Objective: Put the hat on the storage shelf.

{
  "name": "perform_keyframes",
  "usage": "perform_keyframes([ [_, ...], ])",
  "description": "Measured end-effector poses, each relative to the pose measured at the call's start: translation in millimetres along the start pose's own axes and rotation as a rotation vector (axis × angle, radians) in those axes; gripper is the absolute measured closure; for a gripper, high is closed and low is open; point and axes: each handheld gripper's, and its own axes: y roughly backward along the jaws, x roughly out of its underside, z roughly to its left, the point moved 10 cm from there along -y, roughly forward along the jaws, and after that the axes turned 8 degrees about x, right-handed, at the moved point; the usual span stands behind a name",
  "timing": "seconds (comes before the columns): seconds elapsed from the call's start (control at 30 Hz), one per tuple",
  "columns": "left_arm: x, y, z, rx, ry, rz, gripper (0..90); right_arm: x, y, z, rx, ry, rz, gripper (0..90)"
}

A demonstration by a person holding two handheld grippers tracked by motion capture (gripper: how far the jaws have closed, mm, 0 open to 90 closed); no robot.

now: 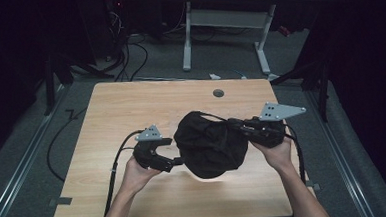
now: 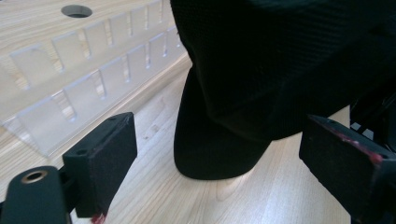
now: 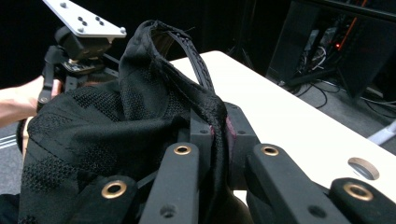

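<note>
Black mesh fabric, soft and crumpled, makes up the cap (image 1: 210,143) that is held up over the middle of the counter (image 1: 106,123), its lowest fold seen resting on the wood in the left gripper view. A stitched strap edge of the cap (image 3: 205,93) is clamped between the jaws of the right gripper (image 1: 239,126), which are pressed tight on it, as seen in the right gripper view. The left gripper (image 1: 176,163) is placed just left of the cap, with its jaws spread wide and nothing pinched; the dark knit is seen between and beyond its two foam-faced pads (image 2: 105,156) without being touched. Pale wood grain is shown bare across the far and left parts of the counter, with open room toward the left and near edges. A round grommet hole (image 1: 218,93) is set near the far edge. A clear plastic divider strip (image 2: 70,88), slotted and glossy, is seen lying flat left of the cap in the left gripper view.
</note>
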Motion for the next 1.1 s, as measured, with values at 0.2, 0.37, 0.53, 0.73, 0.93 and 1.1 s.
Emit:
perform_keyframes([
  [0.2, 1.7, -4.2, -4.2, 0.023, -0.002, 0.031, 11.3, -3.5, -1.8, 2.9, -0.038, 0.002, -0.011, 84.4],
  [0.37, 4.7, -9.1, -5.5, 0.034, 0.011, 0.056, 12.8, -5.3, -3.8, 5.0, -0.054, 0.010, -0.017, 84.4],
  [0.53, 9.7, -12.3, -9.1, 0.047, 0.002, 0.080, 17.1, -6.8, -5.9, 5.3, -0.058, 0.010, -0.022, 84.4],
  [0.73, 16.1, -13.2, -11.1, 0.043, -0.017, 0.104, 26.1, -9.2, -10.4, 3.4, -0.032, 0.026, -0.024, 84.3],
  [0.93, 20.7, -12.1, -14.6, 0.034, -0.044, 0.120, 31.7, -12.0, -14.0, 0.3, 0.002, 0.032, -0.034, 84.3],
  [1.1, 22.8, -9.8, -21.1, 0.054, -0.050, 0.130, 39.1, -13.3, -17.7, -4.8, 0.031, 0.025, -0.051, 84.3],
])
